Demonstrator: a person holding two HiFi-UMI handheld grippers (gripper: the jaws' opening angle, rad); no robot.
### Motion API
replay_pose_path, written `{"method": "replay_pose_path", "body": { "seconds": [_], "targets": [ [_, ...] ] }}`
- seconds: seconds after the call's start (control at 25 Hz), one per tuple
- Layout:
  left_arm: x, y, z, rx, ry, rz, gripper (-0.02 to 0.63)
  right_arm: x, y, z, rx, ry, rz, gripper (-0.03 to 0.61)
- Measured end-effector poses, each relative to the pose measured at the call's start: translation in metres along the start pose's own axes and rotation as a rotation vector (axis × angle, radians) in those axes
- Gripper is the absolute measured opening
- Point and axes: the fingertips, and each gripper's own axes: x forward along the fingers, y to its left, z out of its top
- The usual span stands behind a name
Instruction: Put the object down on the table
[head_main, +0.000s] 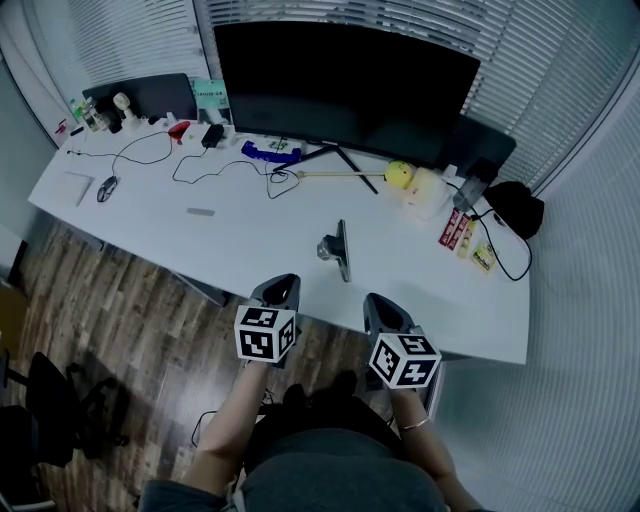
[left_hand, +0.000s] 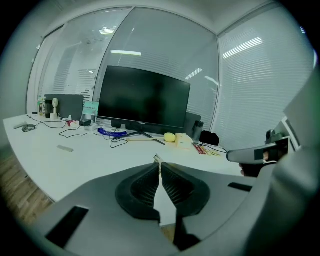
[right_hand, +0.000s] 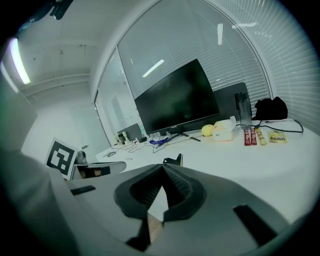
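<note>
A thin dark slab on a small metal stand (head_main: 337, 250) rests on edge on the white table (head_main: 250, 240), a little beyond both grippers. It peeks over the jaw tips in the left gripper view (left_hand: 157, 159) and in the right gripper view (right_hand: 175, 160). My left gripper (head_main: 283, 284) hangs over the table's front edge, jaws shut with nothing between them. My right gripper (head_main: 377, 301) is beside it to the right, also shut and holding nothing. Neither gripper touches the slab.
A large black monitor (head_main: 340, 80) stands at the back. Near it lie a yellow ball (head_main: 399, 174), a blue object (head_main: 268, 152), looping cables (head_main: 205, 165), a mouse (head_main: 106, 187), snack packets (head_main: 455, 230) and a black bag (head_main: 516, 208). Wooden floor lies below the front edge.
</note>
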Motion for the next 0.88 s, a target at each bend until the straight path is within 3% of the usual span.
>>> {"method": "replay_pose_path", "body": {
  "seconds": [0.88],
  "targets": [
    [-0.010, 0.004, -0.005, 0.026, 0.004, 0.013, 0.032, 0.010, -0.007, -0.002, -0.067, 0.022, -0.058, 0.002]
  ]
}}
